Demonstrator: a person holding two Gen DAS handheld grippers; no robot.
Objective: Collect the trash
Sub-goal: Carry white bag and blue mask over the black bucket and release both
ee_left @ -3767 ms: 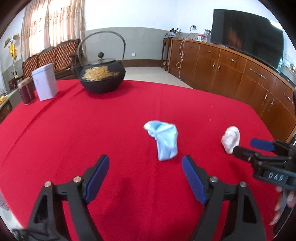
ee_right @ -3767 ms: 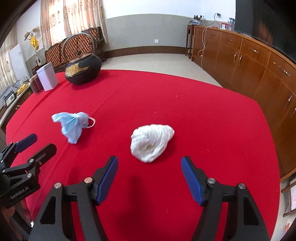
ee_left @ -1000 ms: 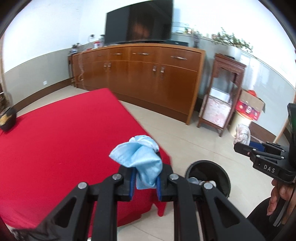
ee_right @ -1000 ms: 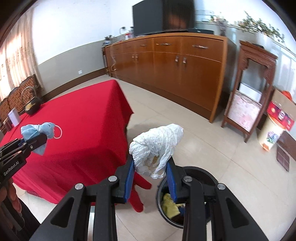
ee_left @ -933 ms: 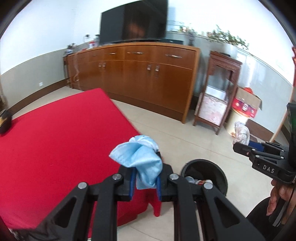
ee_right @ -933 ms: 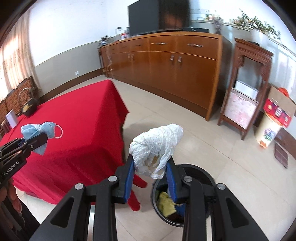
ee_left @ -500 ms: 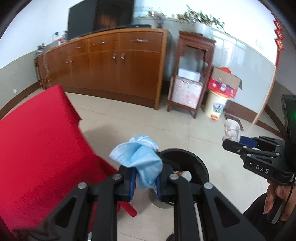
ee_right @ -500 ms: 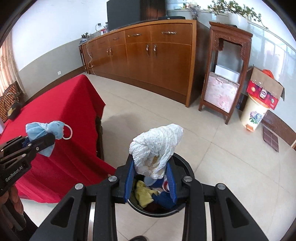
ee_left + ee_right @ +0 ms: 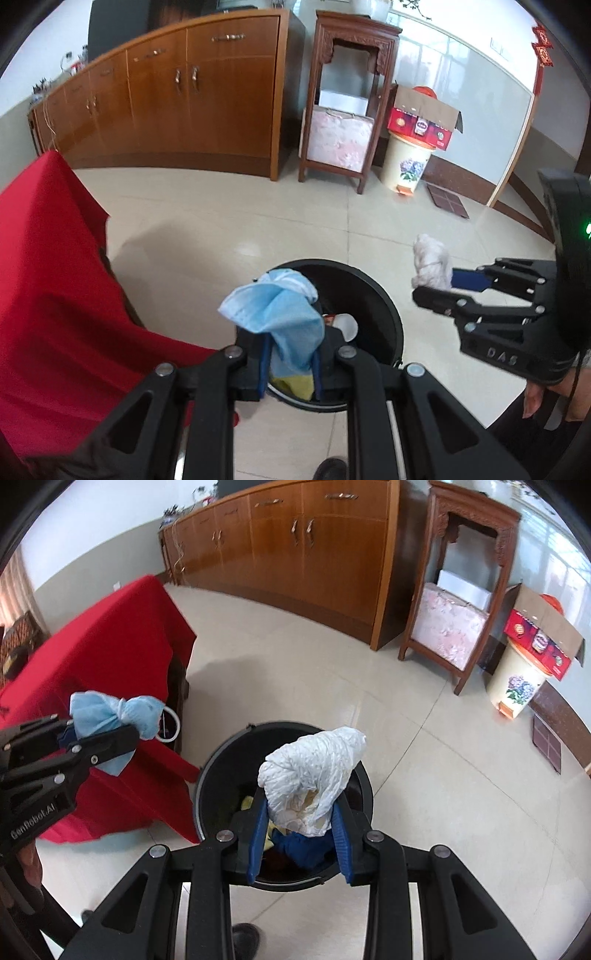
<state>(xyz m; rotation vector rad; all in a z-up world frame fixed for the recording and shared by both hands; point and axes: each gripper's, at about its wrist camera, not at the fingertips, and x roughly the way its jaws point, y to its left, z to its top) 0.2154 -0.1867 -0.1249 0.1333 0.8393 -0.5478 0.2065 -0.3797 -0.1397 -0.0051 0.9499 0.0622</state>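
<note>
Bright daylight, fisheye-warped edges, perhaps slight blur.

The left claw (image 9: 288,363) and the blue mask (image 9: 275,317) pinched in it cover the near rim and much of the inside of the black bin (image 9: 373,295); the scraps below are too hidden to name. In the right wrist view, the white crumpled bag (image 9: 314,775) and right claw (image 9: 299,843) mask the bin's contents likewise. The red-draped table (image 9: 110,646) is cut off at the left edge. A dark shoe (image 9: 245,936) shows only partly at the bottom.
</note>
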